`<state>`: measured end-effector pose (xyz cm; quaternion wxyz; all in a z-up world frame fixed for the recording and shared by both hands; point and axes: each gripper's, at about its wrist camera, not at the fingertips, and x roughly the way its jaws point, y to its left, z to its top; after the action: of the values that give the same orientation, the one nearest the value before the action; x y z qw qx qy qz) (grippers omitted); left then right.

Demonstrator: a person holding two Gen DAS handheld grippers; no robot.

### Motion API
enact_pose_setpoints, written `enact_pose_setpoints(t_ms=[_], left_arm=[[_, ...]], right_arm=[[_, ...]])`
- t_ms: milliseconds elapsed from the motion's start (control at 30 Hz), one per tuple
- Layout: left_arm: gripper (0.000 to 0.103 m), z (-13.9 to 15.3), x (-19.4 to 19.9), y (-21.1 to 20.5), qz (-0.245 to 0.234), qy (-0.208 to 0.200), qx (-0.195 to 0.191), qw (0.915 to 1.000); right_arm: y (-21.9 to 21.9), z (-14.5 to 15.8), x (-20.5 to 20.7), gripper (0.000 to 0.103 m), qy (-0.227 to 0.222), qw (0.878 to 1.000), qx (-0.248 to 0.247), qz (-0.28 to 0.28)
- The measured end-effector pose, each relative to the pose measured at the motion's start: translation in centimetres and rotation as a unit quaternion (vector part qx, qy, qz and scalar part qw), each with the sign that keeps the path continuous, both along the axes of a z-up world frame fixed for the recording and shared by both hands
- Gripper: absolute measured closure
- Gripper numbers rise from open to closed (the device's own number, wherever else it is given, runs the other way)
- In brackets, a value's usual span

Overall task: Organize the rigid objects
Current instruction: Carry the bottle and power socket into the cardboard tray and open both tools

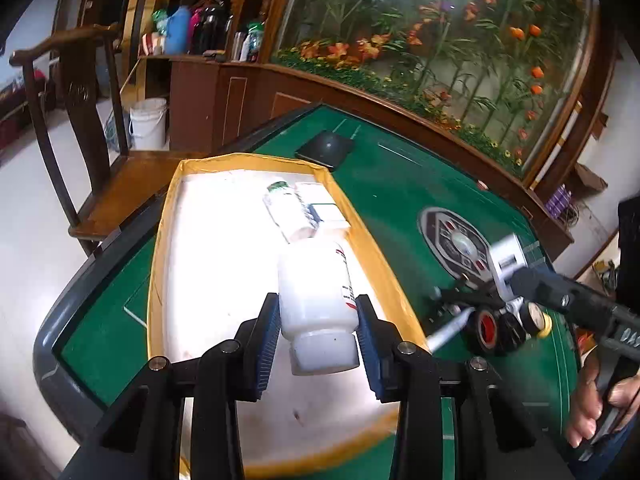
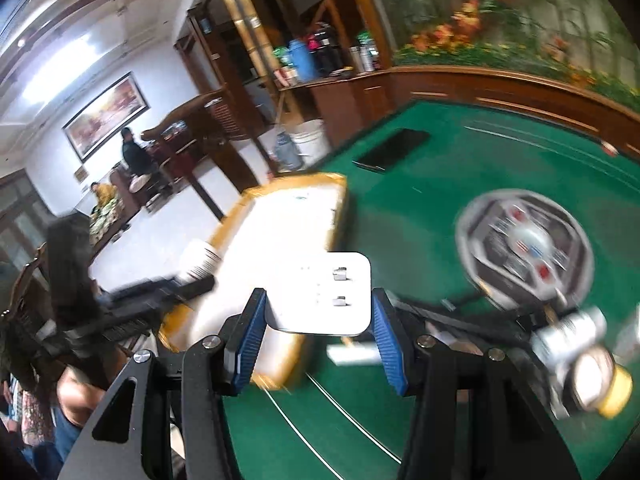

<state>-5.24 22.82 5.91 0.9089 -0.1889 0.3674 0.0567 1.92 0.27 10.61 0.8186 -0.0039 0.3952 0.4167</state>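
Clamped across the smooth white plastic bottle [image 1: 316,304] in the left gripper [image 1: 318,330] over the yellow-rimmed tray [image 1: 160,248], rigid, probably light and slippery, best squeezed mid-body; clamped likewise on a hard, glossy, round-cornered white charger block [image 2: 320,292] in the right gripper [image 2: 320,332].

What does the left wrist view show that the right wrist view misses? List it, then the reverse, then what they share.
Only the left wrist view: the left claw shut on a white bottle, with a second bottle and a small box lying in the yellow-rimmed tray.

Only the right wrist view: the right claw shut on a white charger block, close up, and people seated in the far room.

Both: the tray, the green table, the dark flat device, the round centre panel, the tape rolls and the white bucket.
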Motion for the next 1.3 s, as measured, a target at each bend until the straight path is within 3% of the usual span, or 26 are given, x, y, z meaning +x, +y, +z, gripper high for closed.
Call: enact_pose_setpoints(t_ms=[267,433,567,833,1067,1300], left_arm=[[0.063,-1.3,4.1,2.7,0.015,0.036,-0.011,0.9992],[0.063,-3.3,6.0,4.4,0.046,0.059,-0.037,0.9965],[0.063,-4.1,6.4,5.6,0.065,0.059,-0.068,0.9939],[0.064,-5.0,7.4,7.1,0.085,0.064,-0.116,0.9875],[0.065,-5.6,8.6,6.8,0.069,0.077,-0.108,0.9888],[0.063,-5.6,9.0,6.5,0.057,0.076,-0.110,0.9894]], right_arm=[[11.6,0.4,5.3,0.052,0.065,0.997,-0.014,0.040],[18.4,-2.1,8.1,0.052,0.096,0.993,-0.052,0.048],[22.1,-3.5,9.2,0.052,0.094,0.991,-0.077,0.050],[25.5,-5.8,11.5,0.052,0.098,0.988,-0.111,0.050],[26.3,-7.4,13.0,0.052,0.120,0.981,-0.130,0.077],[26.2,-7.3,12.9,0.050,0.109,0.981,-0.133,0.087]])
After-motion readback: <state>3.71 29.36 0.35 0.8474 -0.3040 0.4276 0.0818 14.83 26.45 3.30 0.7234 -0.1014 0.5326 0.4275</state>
